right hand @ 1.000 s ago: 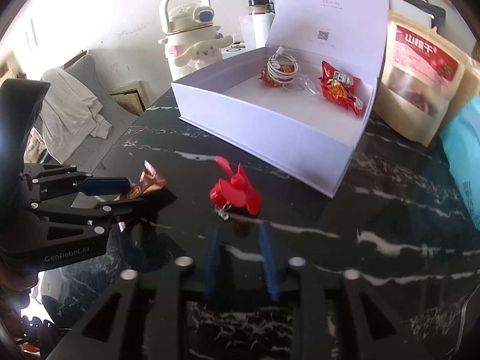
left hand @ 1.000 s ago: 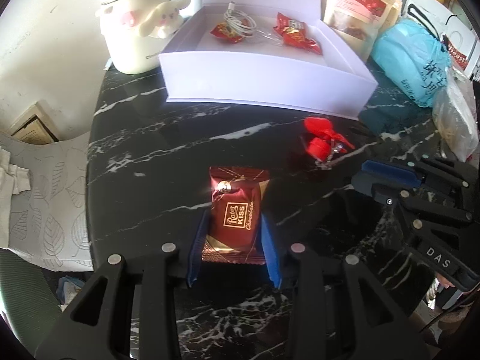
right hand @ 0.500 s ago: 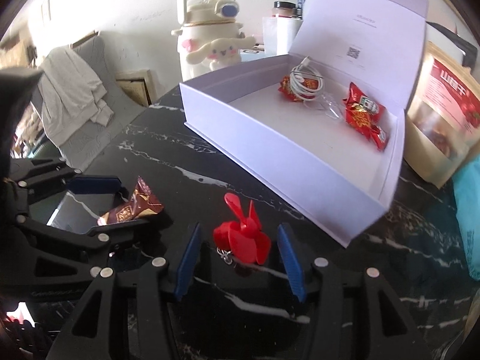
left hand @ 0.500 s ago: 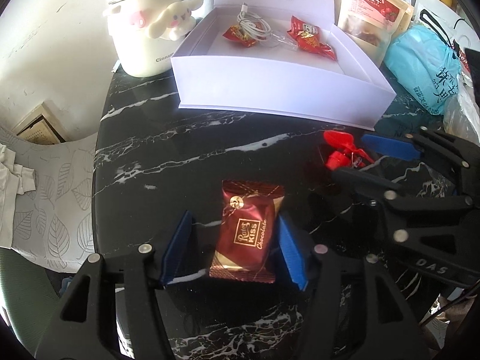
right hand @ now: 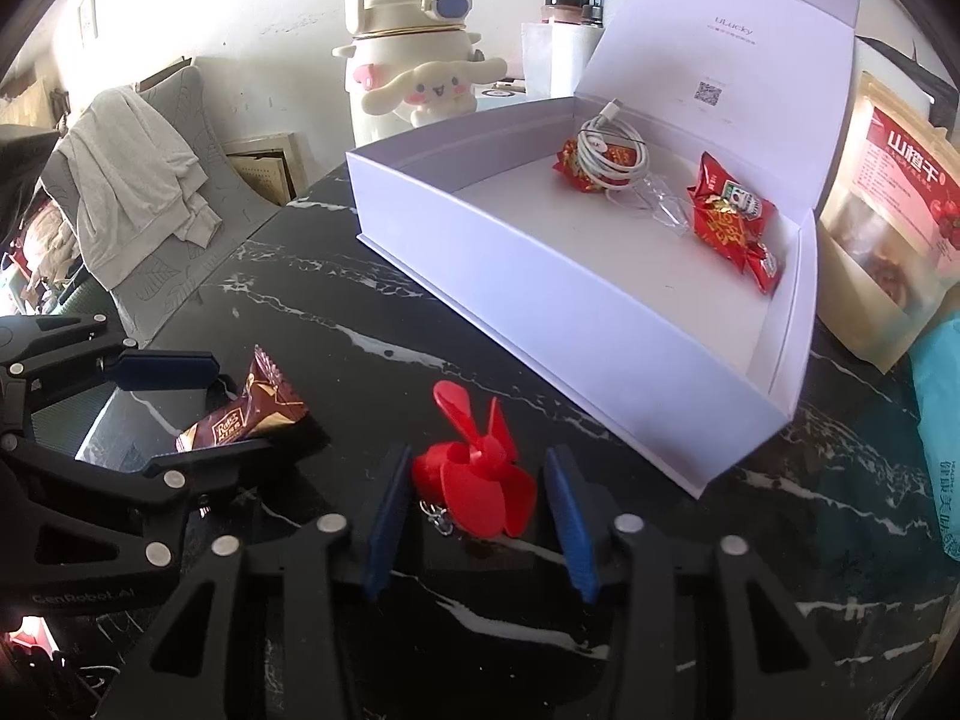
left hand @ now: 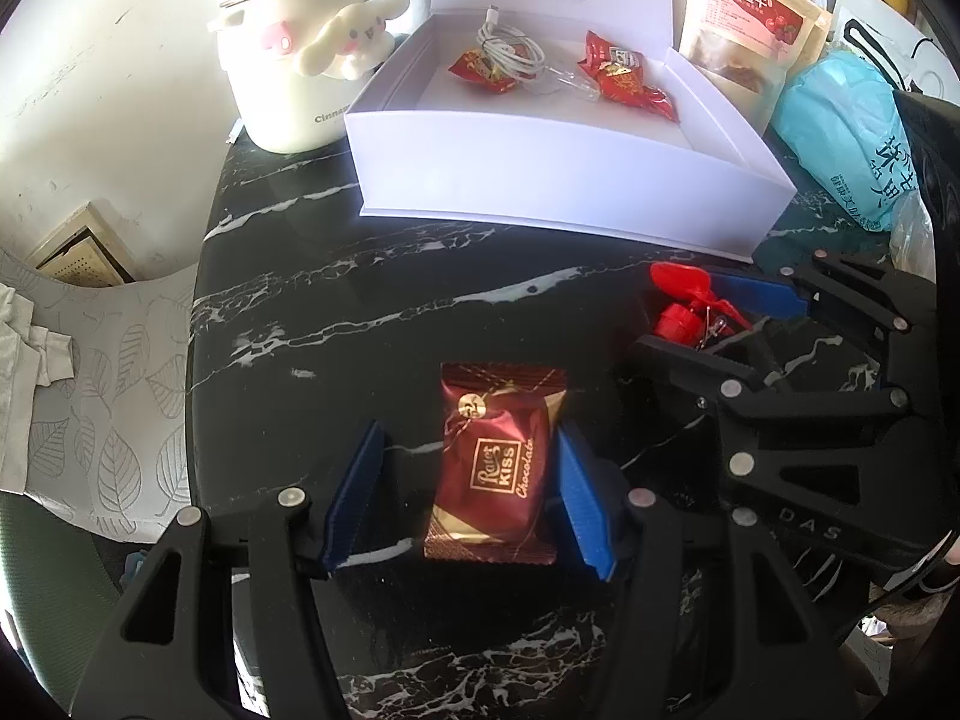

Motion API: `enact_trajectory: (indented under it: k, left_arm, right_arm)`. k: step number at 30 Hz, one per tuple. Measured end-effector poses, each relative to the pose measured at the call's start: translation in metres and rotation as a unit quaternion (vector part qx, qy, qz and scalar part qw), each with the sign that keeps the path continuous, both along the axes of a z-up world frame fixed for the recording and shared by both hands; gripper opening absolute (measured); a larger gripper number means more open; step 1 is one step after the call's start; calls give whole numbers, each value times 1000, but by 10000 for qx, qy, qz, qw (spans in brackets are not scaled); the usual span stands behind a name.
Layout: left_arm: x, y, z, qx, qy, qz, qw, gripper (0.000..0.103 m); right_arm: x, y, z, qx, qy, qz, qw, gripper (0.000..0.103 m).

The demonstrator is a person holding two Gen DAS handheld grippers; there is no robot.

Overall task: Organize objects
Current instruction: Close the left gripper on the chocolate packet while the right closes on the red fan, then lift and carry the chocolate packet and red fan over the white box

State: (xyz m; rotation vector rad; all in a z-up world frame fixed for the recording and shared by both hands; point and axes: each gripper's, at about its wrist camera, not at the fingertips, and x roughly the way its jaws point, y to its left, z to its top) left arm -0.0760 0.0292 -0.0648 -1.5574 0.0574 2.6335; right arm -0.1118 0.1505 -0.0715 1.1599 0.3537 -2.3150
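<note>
A dark red chocolate packet lies flat on the black marble table between the open blue pads of my left gripper; it also shows in the right wrist view. A small red fan keychain lies between the open pads of my right gripper, and shows in the left wrist view. Neither object is squeezed. An open white box behind them holds two red snack packets and a coiled white cable.
A cream cartoon-dog water jug stands left of the box. A snack pouch and a blue plastic bag crowd the right side. A chair with cloth is beyond the table's left edge.
Both grippers have opened wider and now straddle their objects. The right gripper moved forward around the red fan. The left gripper drew back a little from the box.
</note>
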Motion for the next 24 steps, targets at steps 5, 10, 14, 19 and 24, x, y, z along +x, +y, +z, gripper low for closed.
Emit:
enact_trajectory:
  k: [5, 10, 14, 19, 24]
  left_arm:
    - [5, 2, 2, -16, -15, -3, 10000, 47]
    - [9, 8, 4, 14, 19, -123, 9999, 33]
    - [12, 10, 5, 34, 5, -172, 9998, 29]
    - [16, 13, 5, 180, -18, -222, 9996, 29]
    - [20, 17, 8, 185, 55, -244, 9995, 29]
  right_arm:
    - [4, 2, 1, -64, -44, 12, 10000, 40]
    - [12, 9, 8, -188, 1, -24, 9998, 33]
    - [17, 14, 13, -198, -8, -35, 9998, 30]
    - [27, 22, 14, -197, -4, -116, 9997, 30]
    - [34, 33, 20, -333, 6, -214, 9992, 30]
